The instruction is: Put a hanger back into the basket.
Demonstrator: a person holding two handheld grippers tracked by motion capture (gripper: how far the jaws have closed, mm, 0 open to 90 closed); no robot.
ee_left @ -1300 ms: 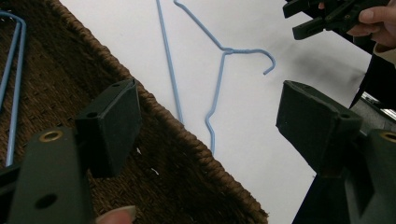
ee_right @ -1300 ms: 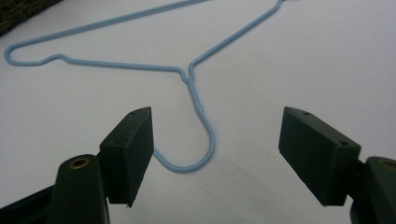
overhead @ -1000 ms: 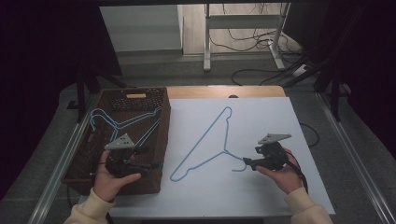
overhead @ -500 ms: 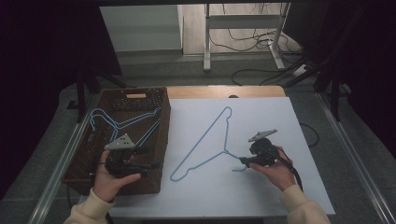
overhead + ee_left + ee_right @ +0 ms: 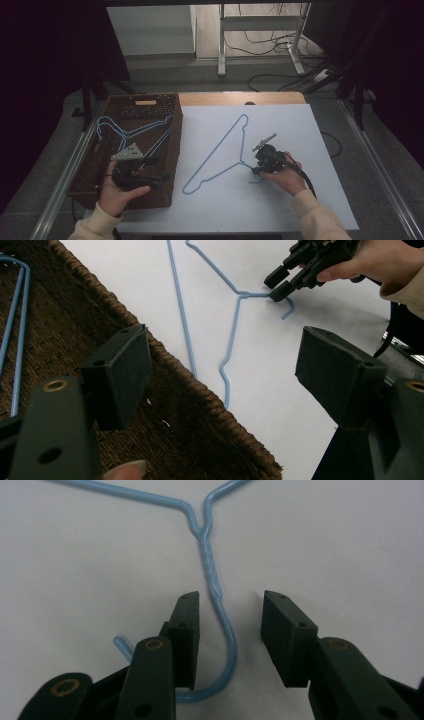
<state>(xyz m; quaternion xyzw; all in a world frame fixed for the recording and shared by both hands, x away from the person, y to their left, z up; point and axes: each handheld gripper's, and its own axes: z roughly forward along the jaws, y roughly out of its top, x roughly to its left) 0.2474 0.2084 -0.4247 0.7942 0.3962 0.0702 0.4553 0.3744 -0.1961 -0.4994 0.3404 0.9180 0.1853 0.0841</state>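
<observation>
Right hand-held gripper (image 5: 227, 635) spread, jaws straddling hook of blue hanger (image 5: 220, 152) flat on bench (image 5: 325, 200), neck running away leftward. Left hand-held gripper (image 5: 220, 390) spread, empty, above basket (image 5: 85, 172), farther off.

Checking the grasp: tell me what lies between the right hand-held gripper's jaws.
The hanger's hook runs between the right hand-held gripper's open jaws, as the right gripper view shows.

A blue hanger (image 5: 220, 155) lies on the white table (image 5: 320, 200) beside a basket (image 5: 150, 105).
</observation>
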